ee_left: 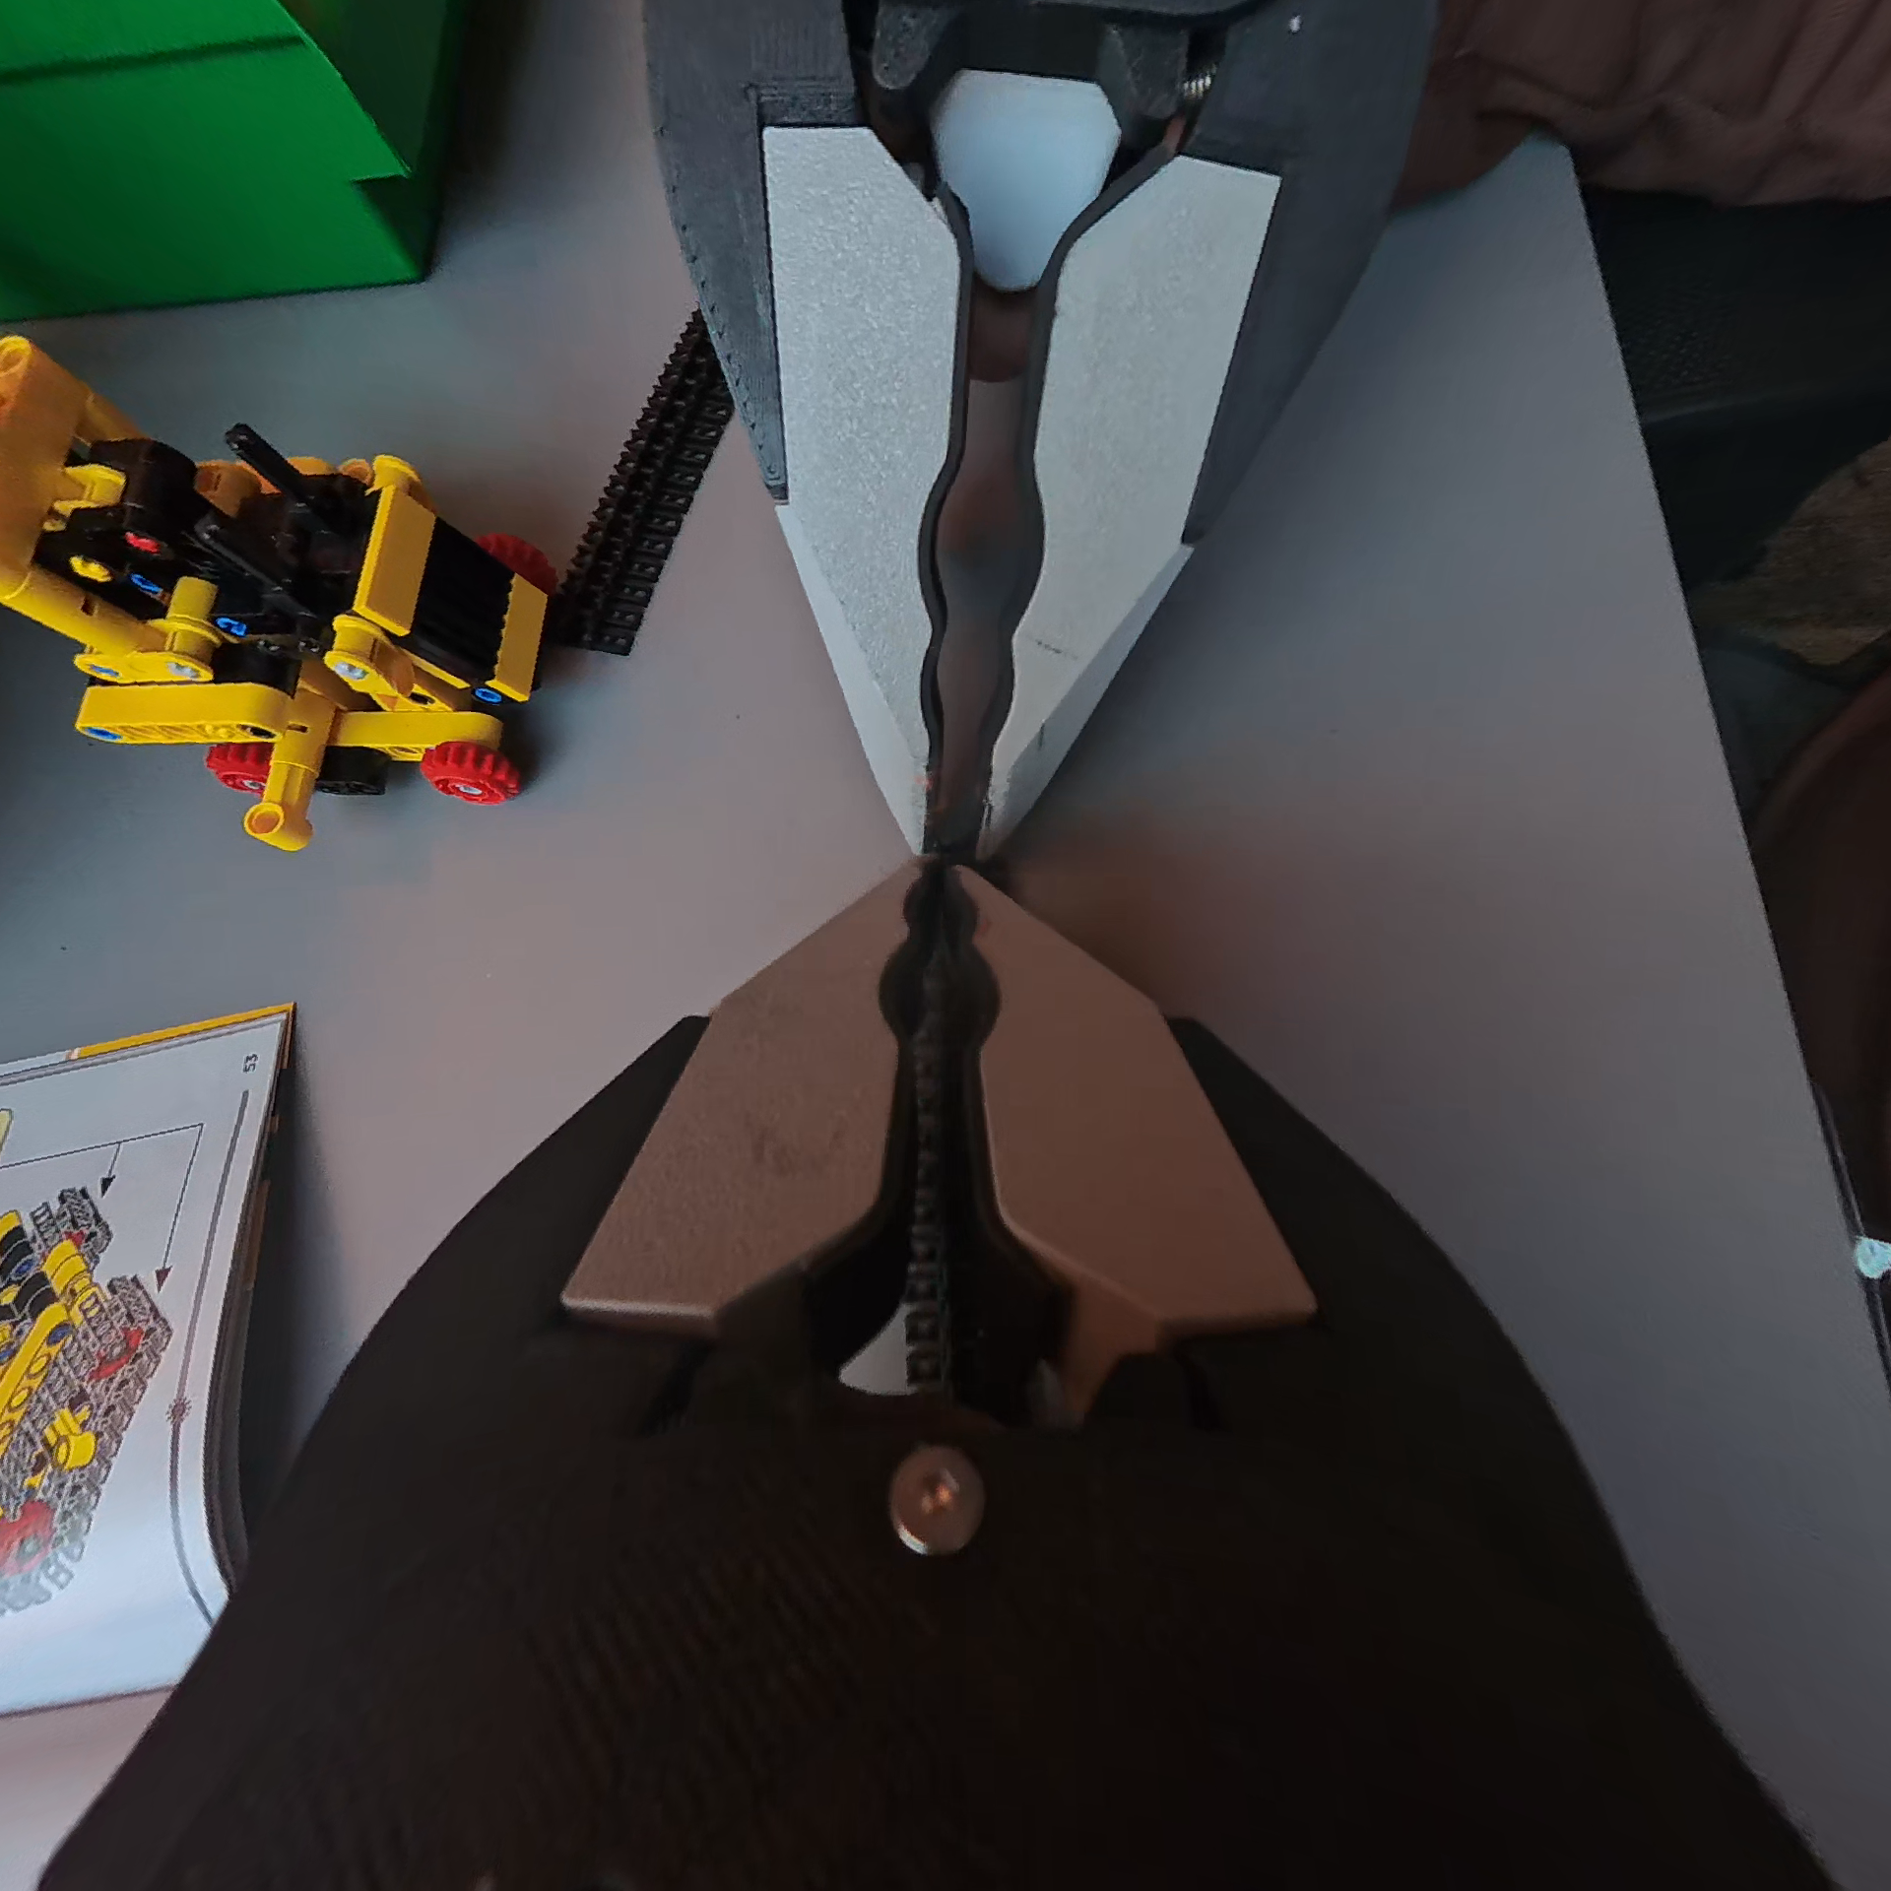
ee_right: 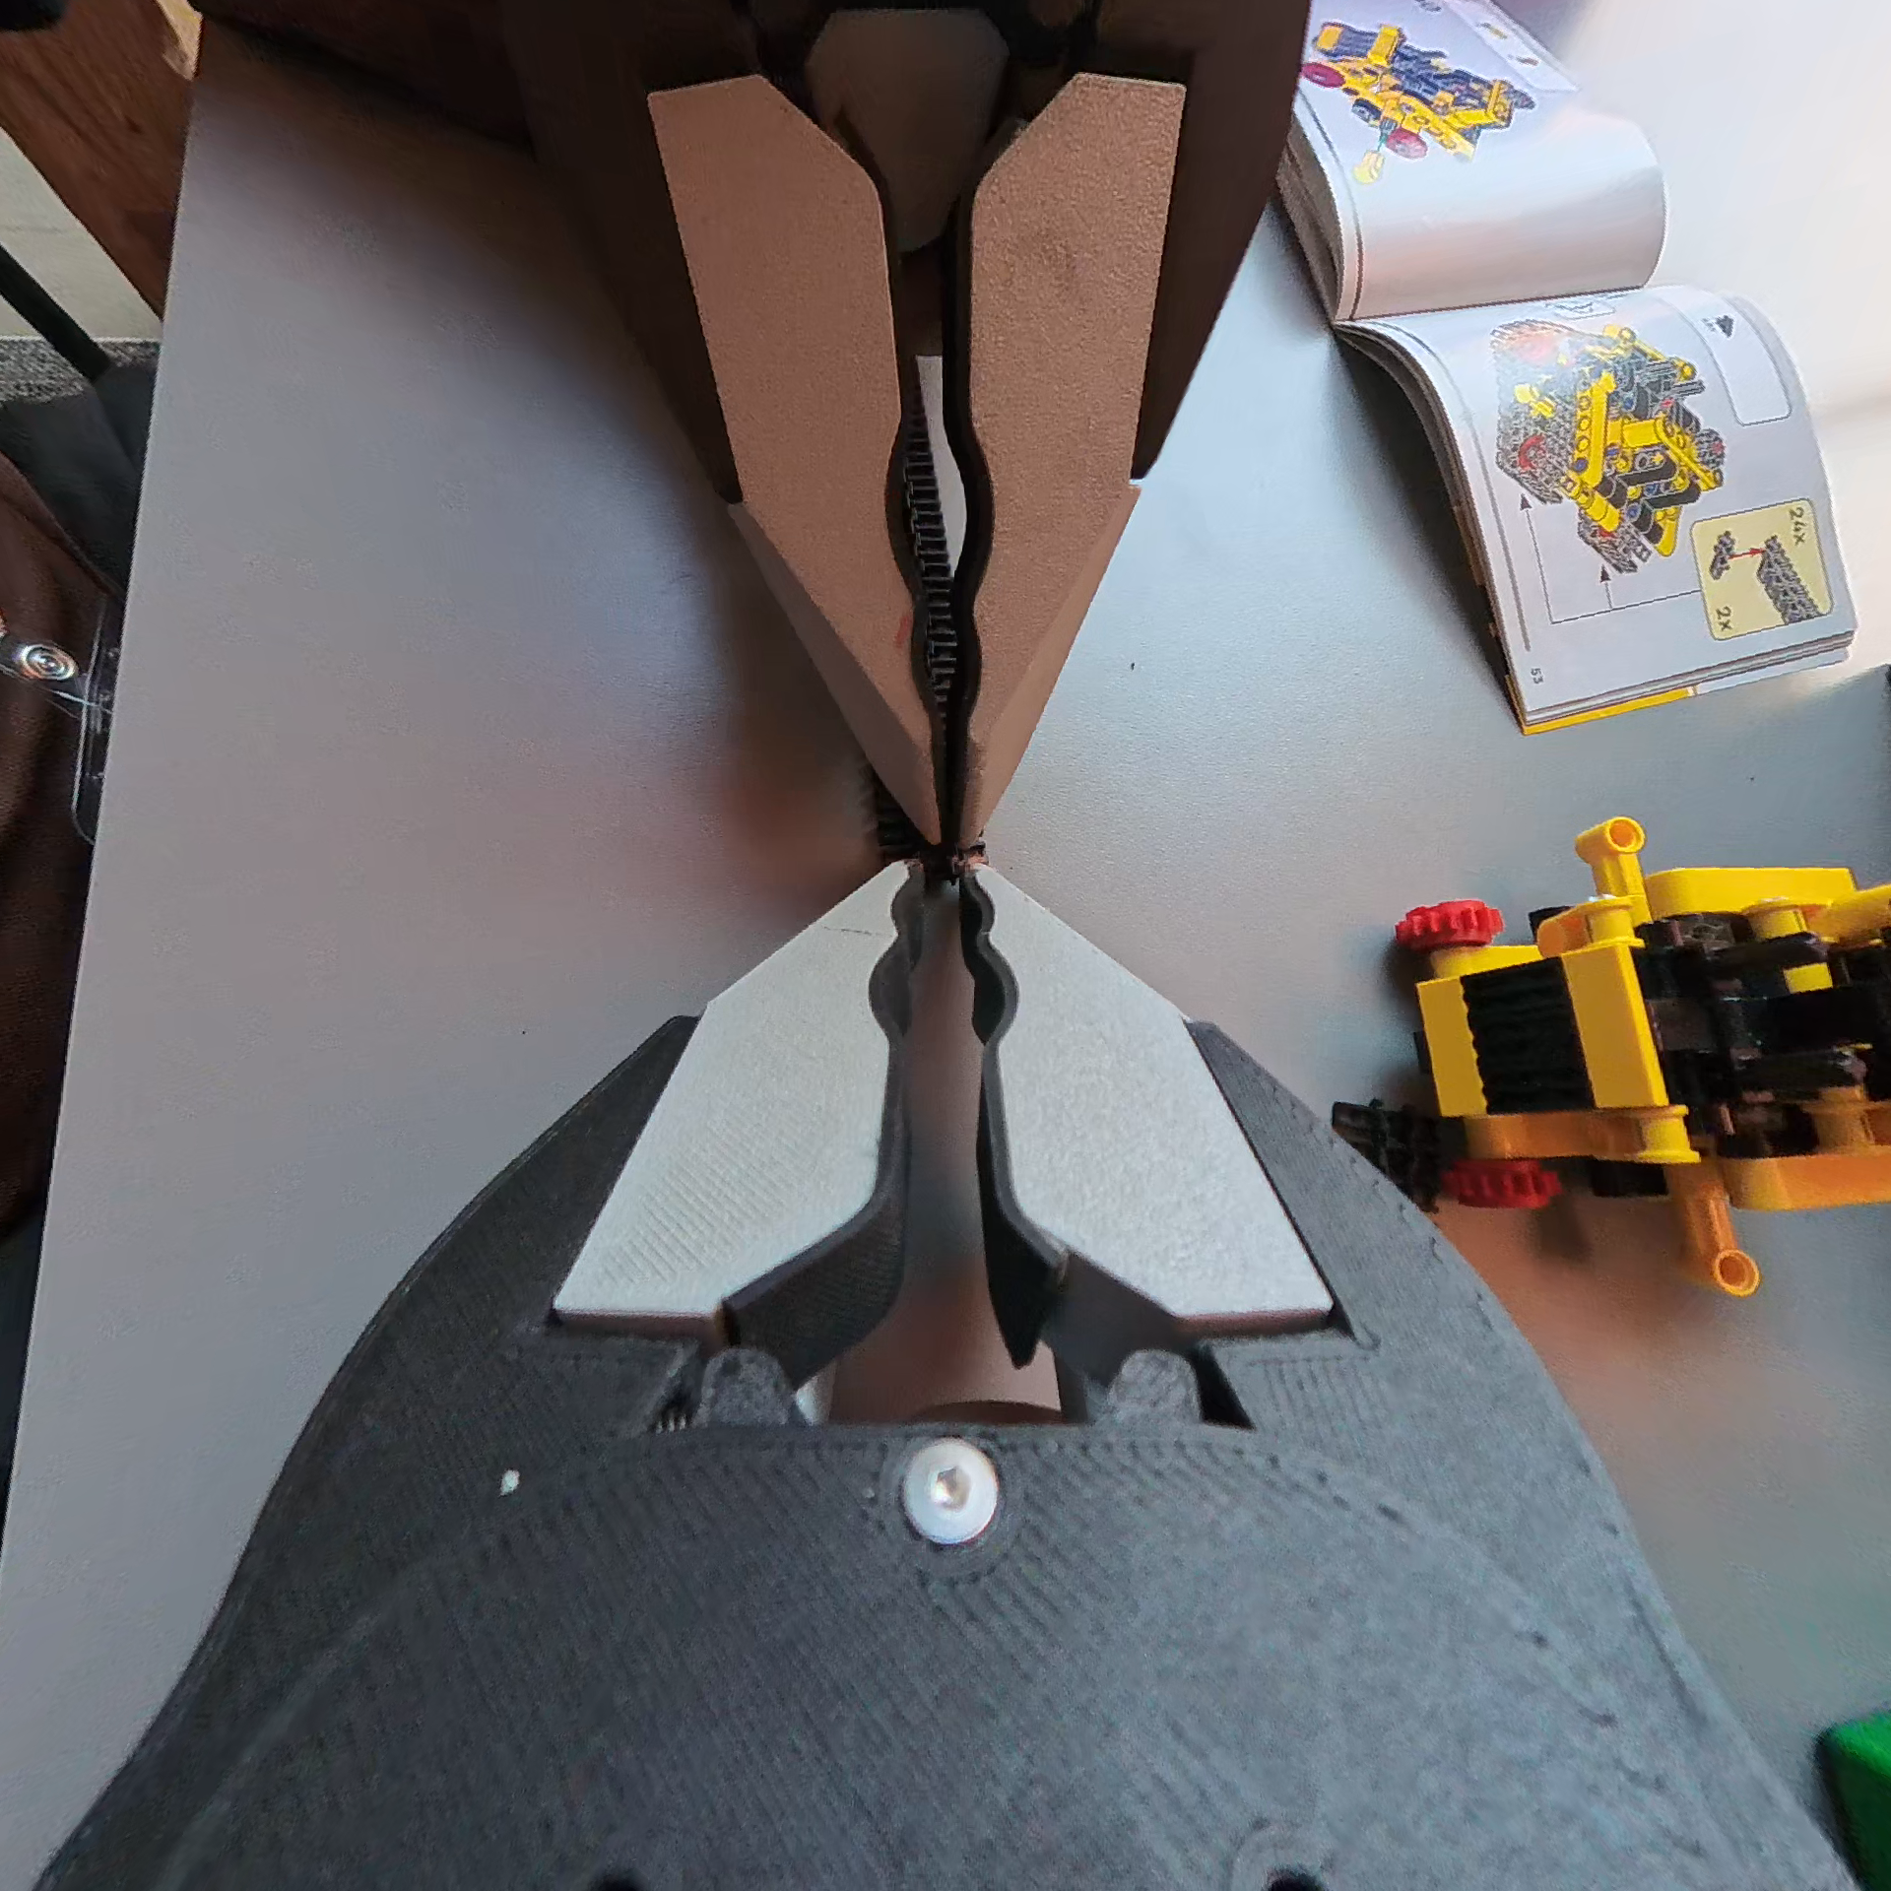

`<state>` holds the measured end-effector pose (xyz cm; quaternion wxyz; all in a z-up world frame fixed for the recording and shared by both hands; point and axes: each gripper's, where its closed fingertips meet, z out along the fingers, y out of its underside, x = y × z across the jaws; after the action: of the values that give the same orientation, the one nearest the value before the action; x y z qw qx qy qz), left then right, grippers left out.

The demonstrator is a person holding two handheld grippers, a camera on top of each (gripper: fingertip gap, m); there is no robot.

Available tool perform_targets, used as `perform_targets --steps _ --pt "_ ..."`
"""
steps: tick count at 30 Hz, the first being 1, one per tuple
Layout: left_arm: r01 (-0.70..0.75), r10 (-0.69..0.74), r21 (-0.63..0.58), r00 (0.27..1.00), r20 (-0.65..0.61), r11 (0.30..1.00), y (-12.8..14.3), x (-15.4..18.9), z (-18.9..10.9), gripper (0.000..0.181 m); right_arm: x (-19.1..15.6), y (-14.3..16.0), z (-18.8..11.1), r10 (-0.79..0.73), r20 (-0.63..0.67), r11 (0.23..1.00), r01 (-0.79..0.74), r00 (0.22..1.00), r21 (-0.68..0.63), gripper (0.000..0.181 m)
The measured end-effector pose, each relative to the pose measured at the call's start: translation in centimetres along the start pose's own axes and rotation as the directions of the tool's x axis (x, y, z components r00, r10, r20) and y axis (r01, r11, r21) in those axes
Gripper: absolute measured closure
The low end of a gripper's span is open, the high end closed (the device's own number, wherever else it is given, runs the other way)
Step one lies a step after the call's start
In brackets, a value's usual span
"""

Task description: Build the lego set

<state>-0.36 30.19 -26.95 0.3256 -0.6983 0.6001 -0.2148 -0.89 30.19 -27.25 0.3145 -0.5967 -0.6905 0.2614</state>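
Black track strip [ee_left: 933, 1207] between closed left tongs [ee_left: 939, 870], green box [ee_left: 205, 143] apart.

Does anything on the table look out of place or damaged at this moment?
Nothing stands out. The yellow vehicle stands upright on its red wheels, a black track strip lies flat beside it, and the booklet lies open.

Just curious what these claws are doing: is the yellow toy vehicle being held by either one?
No: the yellow vehicle stands alone on the grey table, well to the side of both grippers' fingers.

Right gripper [ee_right: 947, 888] jaws meet left gripper [ee_right: 952, 834] pinching a black track [ee_right: 933, 573].
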Motion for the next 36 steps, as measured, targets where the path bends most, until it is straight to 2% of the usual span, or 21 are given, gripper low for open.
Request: perform_targets --steps 10,21,27,30,36 --pt "-0.105 0.109 -0.074 0.993 0.05 0.992 0.21 -0.04 0.04 0.181 -0.05 0.03 0.03 0.019 0.022 1.0 -0.019 1.0 0.0 0.178" --pt "-0.282 0.297 -0.242 0.954 0.03 0.928 0.46 -0.07 0.19 0.181 -0.19 0.08 0.06 0.038 0.048 0.999 -0.038 0.998 -0.001 0.178" --pt "-0.315 0.337 -0.261 0.941 0.041 0.912 0.49 -0.09 0.17 0.181 -0.19 0.09 0.06 0.035 0.046 0.999 -0.035 0.998 0.0 0.178" --pt "-0.3 0.325 -0.268 0.944 0.053 0.916 0.47 -0.1 0.18 0.181 -0.18 0.11 0.07 0.026 0.042 1.0 -0.026 0.999 0.0 0.178" --pt "-0.176 0.196 -0.227 0.978 0.067 0.958 0.37 -0.08 0.22 0.181 0.28 0.23 -0.01 0.015 0.005 1.0 -0.015 1.0 0.0 0.17"
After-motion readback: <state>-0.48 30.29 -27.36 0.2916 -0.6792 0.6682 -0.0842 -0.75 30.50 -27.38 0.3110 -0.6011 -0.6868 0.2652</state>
